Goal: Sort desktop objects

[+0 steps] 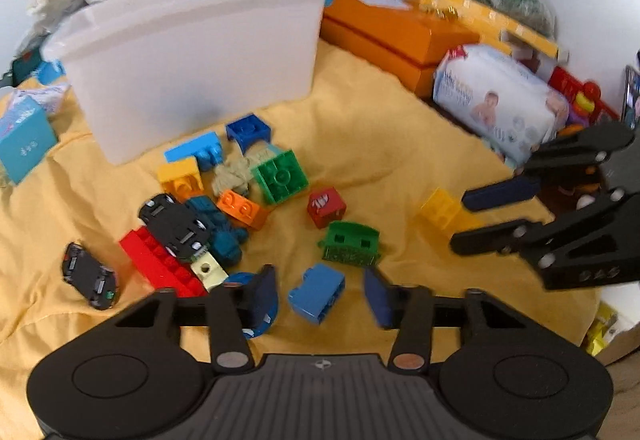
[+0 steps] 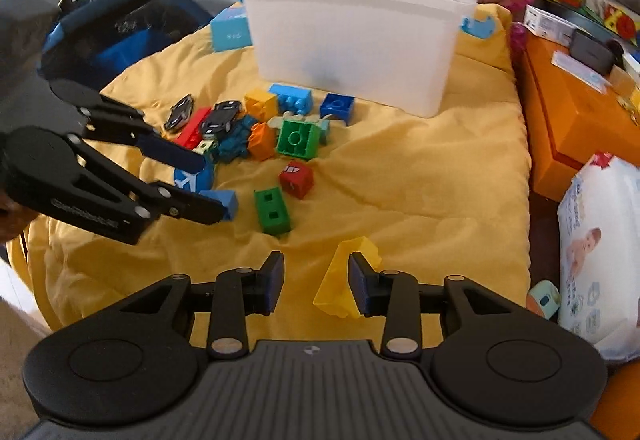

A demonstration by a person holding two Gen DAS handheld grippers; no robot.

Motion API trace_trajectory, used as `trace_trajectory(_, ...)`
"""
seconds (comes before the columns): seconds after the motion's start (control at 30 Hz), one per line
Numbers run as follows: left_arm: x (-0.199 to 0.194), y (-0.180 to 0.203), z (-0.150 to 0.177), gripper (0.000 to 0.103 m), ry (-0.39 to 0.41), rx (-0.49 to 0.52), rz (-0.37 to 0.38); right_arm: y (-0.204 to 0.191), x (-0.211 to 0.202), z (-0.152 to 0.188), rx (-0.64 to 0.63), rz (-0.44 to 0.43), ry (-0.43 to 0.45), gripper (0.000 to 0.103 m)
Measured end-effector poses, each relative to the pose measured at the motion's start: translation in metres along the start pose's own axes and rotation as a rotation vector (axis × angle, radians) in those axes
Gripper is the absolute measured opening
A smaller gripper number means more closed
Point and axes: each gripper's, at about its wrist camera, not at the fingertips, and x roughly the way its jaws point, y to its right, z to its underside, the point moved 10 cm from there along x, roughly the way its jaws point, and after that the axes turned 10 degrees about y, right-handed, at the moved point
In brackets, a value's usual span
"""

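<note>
Your left gripper (image 1: 320, 296) straddles the light-blue brick (image 1: 317, 292), jaws apart and not yet pinching. Your right gripper (image 2: 316, 280) stands open, the yellow brick (image 2: 346, 276) against its right pad only. The white bin (image 2: 356, 36) waits at twelve o'clock.

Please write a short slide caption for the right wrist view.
Right gripper open beside a yellow block on the yellow cloth; white bin behind.

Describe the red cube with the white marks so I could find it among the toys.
Start at the white plastic bin on the yellow cloth. In front of it, past the brick pile, the red cube sits alone beside the green block, the only one with white markings.
</note>
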Motion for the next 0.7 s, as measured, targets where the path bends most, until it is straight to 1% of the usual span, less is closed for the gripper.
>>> trace_trajectory(0.03, 0.005, 0.000, 0.005, 0.033, -0.024, 0.007, 0.002, 0.001, 0.000, 0.000, 0.006, 0.006, 0.000, 0.039)
trace_trajectory(0.13, 0.007, 0.003, 0.017, 0.033, -0.055, 0.017, 0.021, 0.003, 0.001, 0.000, 0.015, 0.018, -0.003, 0.040)
trace_trajectory(0.27, 0.000, 0.007, 0.027, 0.031, -0.048, 0.019, 0.024, 0.006, 0.003, 0.002, 0.030, 0.024, -0.009, 0.040)
trace_trajectory(0.33, -0.005, 0.010, 0.029, 0.031, -0.043, 0.006, 0.025, 0.006, 0.004, 0.002, 0.034, 0.029, -0.011, 0.040)
trace_trajectory(0.43, -0.009, 0.013, 0.028, 0.031, -0.033, 0.013, 0.012, 0.006, 0.006, 0.002, 0.035, 0.030, -0.016, 0.040)
trace_trajectory(0.6, -0.014, 0.024, 0.027, 0.032, -0.024, -0.007, 0.040, 0.003, 0.008, 0.002, 0.024, 0.024, -0.021, 0.042)
trace_trajectory(0.7, -0.015, 0.027, 0.026, 0.032, -0.019, -0.014, 0.042, 0.004, 0.009, 0.001, 0.022, 0.025, -0.021, 0.042)
